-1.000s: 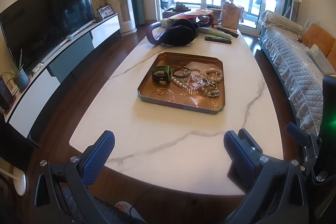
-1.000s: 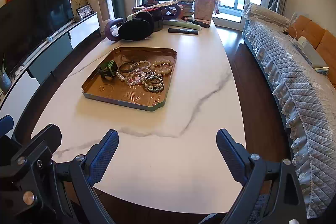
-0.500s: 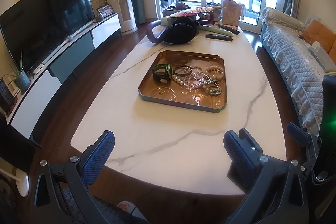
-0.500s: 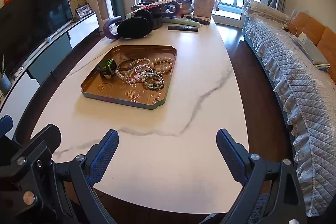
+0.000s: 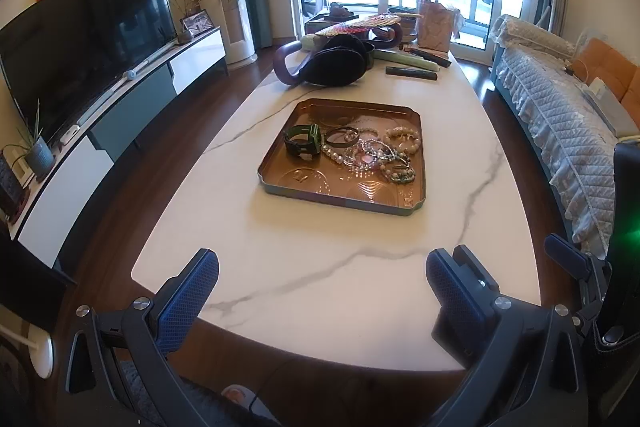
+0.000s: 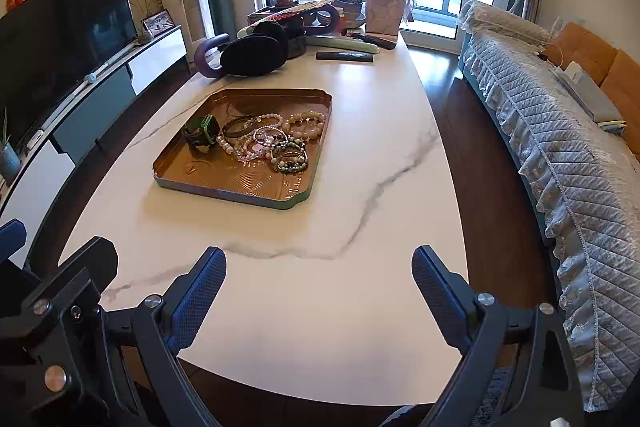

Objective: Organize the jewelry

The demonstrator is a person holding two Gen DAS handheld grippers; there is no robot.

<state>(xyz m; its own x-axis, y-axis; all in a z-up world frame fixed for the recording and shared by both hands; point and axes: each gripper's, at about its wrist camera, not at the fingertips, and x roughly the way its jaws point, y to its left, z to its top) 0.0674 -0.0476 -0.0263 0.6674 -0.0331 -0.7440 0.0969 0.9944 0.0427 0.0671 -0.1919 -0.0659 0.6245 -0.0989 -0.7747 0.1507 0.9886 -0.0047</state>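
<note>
All the jewelry lies heaped in the copper tray at frame centre, on the desk; sorted or gathered, unclear. Left tool and right tool gape empty below.

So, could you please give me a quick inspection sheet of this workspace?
Surface: white marble table, bare at the near end.
Job's things: copper tray holding a green watch, a dark bangle and tangled bead bracelets.
Clutter: black bag, remote, pink gift bag at the far end.
Grippers: left gripper and right gripper open, holding nothing.
Cables: nothing seen on the table.
Surroundings: television, covered sofa.
</note>
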